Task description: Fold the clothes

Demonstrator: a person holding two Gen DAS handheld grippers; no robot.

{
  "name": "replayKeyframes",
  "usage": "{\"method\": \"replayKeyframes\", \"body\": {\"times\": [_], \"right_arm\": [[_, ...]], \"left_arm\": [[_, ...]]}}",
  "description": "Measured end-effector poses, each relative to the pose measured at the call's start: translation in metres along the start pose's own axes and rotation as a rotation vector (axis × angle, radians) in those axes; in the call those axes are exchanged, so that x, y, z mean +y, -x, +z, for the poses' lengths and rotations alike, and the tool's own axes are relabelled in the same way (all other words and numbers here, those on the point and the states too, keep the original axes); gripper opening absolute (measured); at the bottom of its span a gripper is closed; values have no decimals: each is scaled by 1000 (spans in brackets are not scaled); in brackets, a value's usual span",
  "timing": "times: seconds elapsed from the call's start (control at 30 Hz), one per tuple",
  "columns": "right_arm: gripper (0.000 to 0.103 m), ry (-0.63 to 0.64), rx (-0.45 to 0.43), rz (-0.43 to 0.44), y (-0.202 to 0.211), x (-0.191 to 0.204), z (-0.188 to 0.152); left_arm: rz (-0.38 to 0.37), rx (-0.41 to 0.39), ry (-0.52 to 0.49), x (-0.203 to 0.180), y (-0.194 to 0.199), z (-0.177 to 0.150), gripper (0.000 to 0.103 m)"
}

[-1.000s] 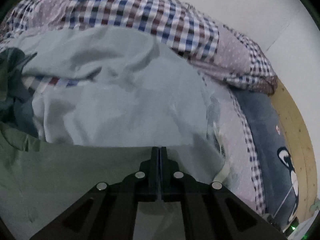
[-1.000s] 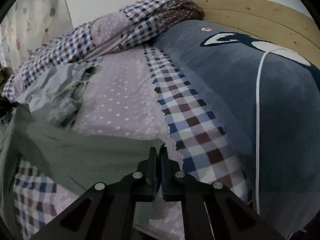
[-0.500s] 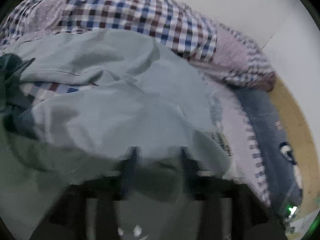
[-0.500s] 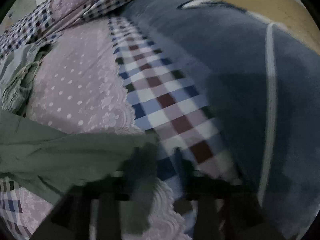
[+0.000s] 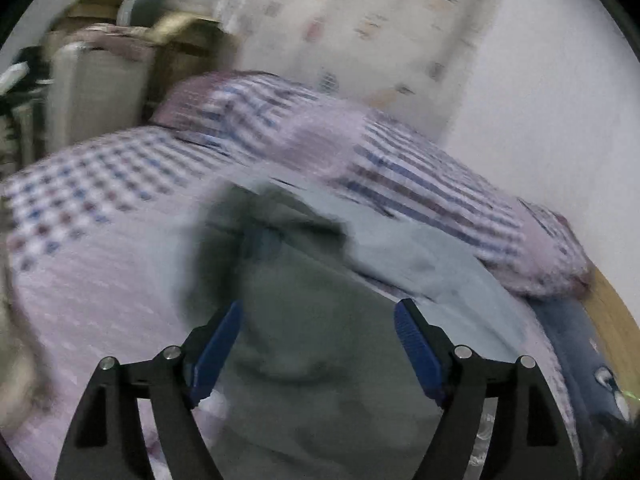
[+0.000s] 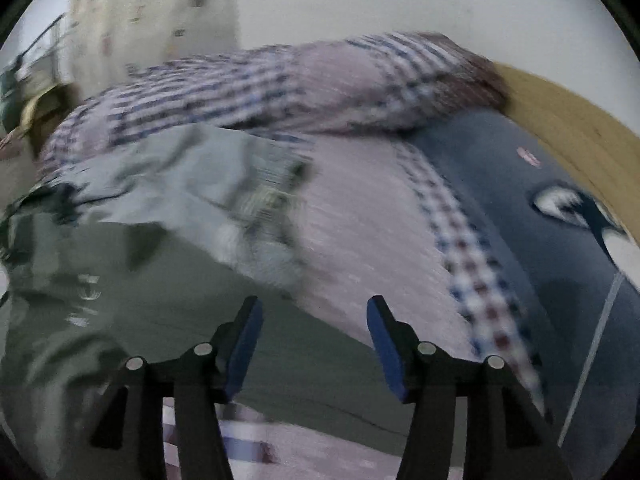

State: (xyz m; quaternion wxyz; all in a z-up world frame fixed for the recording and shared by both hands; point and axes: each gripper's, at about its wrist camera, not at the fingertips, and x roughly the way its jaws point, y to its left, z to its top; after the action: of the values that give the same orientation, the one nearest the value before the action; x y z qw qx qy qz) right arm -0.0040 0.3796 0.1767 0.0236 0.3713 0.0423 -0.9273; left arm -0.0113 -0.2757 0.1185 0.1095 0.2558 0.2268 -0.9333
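Note:
A dark green garment [image 5: 320,360] lies spread on the bed below my left gripper [image 5: 318,316], which stands open with its blue pads wide apart and nothing between them. A pale grey-blue garment [image 5: 432,272] lies crumpled behind it. In the right wrist view the same green garment [image 6: 168,312] stretches across the lower left, with the pale garment [image 6: 168,176] behind it. My right gripper [image 6: 314,312] is open above the green cloth's edge and holds nothing. Both views are blurred by motion.
A checked and dotted lilac quilt [image 5: 400,168] is bunched along the wall. A dark blue blanket [image 6: 520,240] with a white figure covers the bed's right side, beside a wooden headboard [image 6: 580,120]. A suitcase [image 5: 96,88] and boxes stand beyond the bed at left.
Both grippers were shut on the green garment a second ago. Both have opened and let it go, then lifted and tilted back so the views now show the room.

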Motion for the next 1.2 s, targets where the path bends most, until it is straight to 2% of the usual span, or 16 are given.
{"method": "replayKeyframes", "body": {"times": [0.1,0.23,0.37,0.47,0.53,0.6,0.63,0.67,0.7,0.73,0.77,0.9,1.03,1.07,1.17,1.2], "right_arm": [[62,53,-17,59,0,47,14],[63,114,-25,123,-6,102,23],[63,156,-18,164,-13,147,26],[63,165,-10,185,-19,166,25],[63,164,-4,197,-24,175,25],[63,161,2,203,-29,179,25],[63,159,6,205,-32,181,25],[63,158,8,206,-33,181,25],[63,157,10,206,-34,182,24],[63,157,12,206,-35,182,24],[63,156,14,206,-35,182,24],[63,157,18,198,-37,177,21],[63,126,14,195,-39,167,19],[63,118,12,195,-39,165,18],[63,108,13,200,-39,164,15],[63,107,14,202,-39,165,14]], "left_arm": [[88,-43,-1,41,-3,29,82],[88,3,-149,39,-35,64,82],[88,61,-365,0,-76,79,82],[83,92,-602,-49,-101,72,82],[83,117,-718,-76,-114,60,82],[90,148,-812,-98,-132,46,77],[98,163,-835,-105,-141,42,70],[109,181,-856,-111,-153,38,54],[113,188,-850,-112,-159,40,42],[110,181,-811,-108,-160,47,9],[107,173,-771,-104,-160,53,0],[86,131,-597,-84,-157,85,0],[40,-62,-239,-19,-94,151,0],[52,-117,-155,0,-77,165,0],[151,-278,56,56,-28,190,0],[177,-301,106,72,-18,196,0]]}}
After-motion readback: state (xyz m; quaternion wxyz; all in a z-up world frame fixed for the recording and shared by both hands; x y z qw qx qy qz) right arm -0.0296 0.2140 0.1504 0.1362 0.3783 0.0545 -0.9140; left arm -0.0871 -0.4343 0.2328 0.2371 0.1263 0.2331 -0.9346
